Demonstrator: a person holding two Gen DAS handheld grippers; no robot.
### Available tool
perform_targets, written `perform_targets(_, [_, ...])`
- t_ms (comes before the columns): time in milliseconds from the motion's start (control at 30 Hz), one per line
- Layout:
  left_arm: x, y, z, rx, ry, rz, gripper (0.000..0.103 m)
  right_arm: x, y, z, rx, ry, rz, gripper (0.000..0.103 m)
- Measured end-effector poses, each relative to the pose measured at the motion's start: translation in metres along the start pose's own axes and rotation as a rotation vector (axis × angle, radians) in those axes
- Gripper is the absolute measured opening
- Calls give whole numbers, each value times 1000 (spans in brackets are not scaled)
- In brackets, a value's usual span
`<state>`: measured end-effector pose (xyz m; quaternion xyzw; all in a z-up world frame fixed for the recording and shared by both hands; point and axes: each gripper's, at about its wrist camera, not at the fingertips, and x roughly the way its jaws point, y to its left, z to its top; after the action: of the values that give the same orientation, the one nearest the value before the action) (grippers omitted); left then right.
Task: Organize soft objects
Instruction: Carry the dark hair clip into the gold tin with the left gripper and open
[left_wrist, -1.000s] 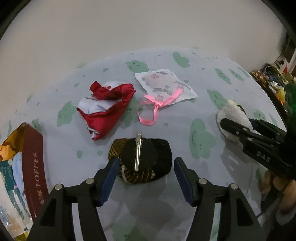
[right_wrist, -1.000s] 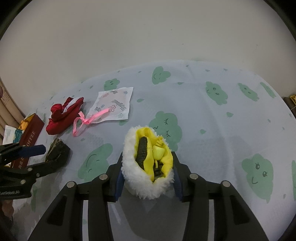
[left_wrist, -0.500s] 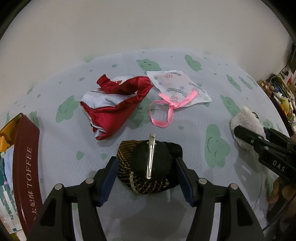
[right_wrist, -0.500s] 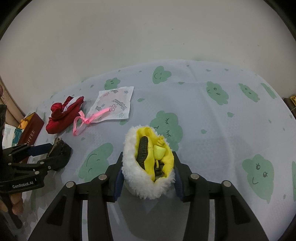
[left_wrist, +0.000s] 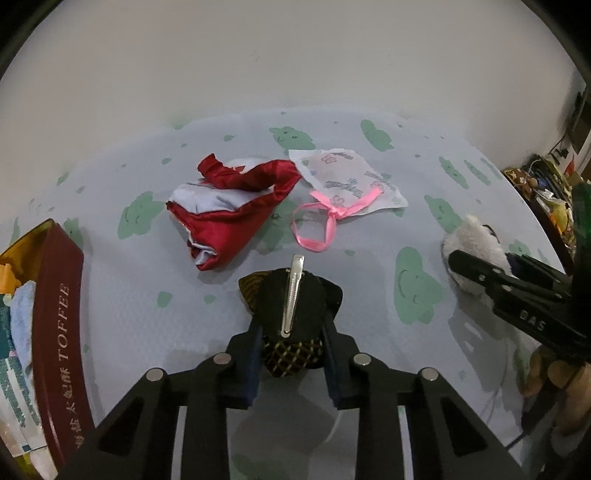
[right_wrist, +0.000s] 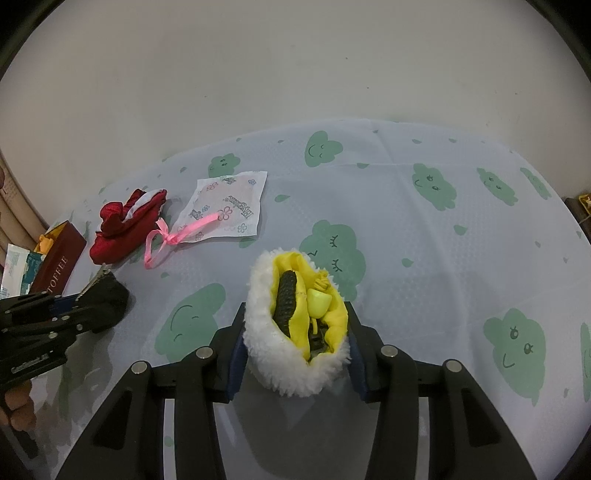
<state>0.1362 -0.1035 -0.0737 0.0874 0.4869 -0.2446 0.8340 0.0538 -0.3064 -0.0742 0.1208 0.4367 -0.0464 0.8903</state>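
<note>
A black hair bow (left_wrist: 295, 295) with a metal clip lies on the cloud-print tablecloth (right_wrist: 443, 258). My left gripper (left_wrist: 291, 332) is closing on it, and its blue pads squeeze the bow's near end. The right wrist view shows that gripper (right_wrist: 79, 306) at the left edge with the bow (right_wrist: 114, 299) in it. My right gripper (right_wrist: 295, 325) is shut on a white fluffy pouch (right_wrist: 266, 354) with a yellow lining and small items inside. The left wrist view shows this pouch (left_wrist: 469, 236) at the right.
A red satin cloth (left_wrist: 229, 214) and a white sachet (left_wrist: 347, 177) tied with a pink ribbon lie beyond the bow. A dark red toffee tin (left_wrist: 55, 321) holding soft items stands at the left. Clutter sits off the table at far right.
The left gripper's jaws have come together from wide apart onto the black bow, pinching it narrower. The right gripper and its pouch have stayed put.
</note>
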Motion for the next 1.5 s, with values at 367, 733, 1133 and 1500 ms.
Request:
perform_targets(367, [-41, -8, -4, 37, -52, 41, 28, 0, 1, 0, -7, 2, -7, 45])
perform_targets(733, [-90, 27, -17, -42, -101, 152, 28, -1, 0, 0, -18, 3, -16, 45])
perform_targets(1133, [-121, 89, -44, -176, -103, 264, 28, 0, 2, -1, -20, 3, -20, 45])
perform_targets(1500, [-134, 132, -64, -256, -99, 353, 28, 1, 2, -2, -24, 4, -22, 47])
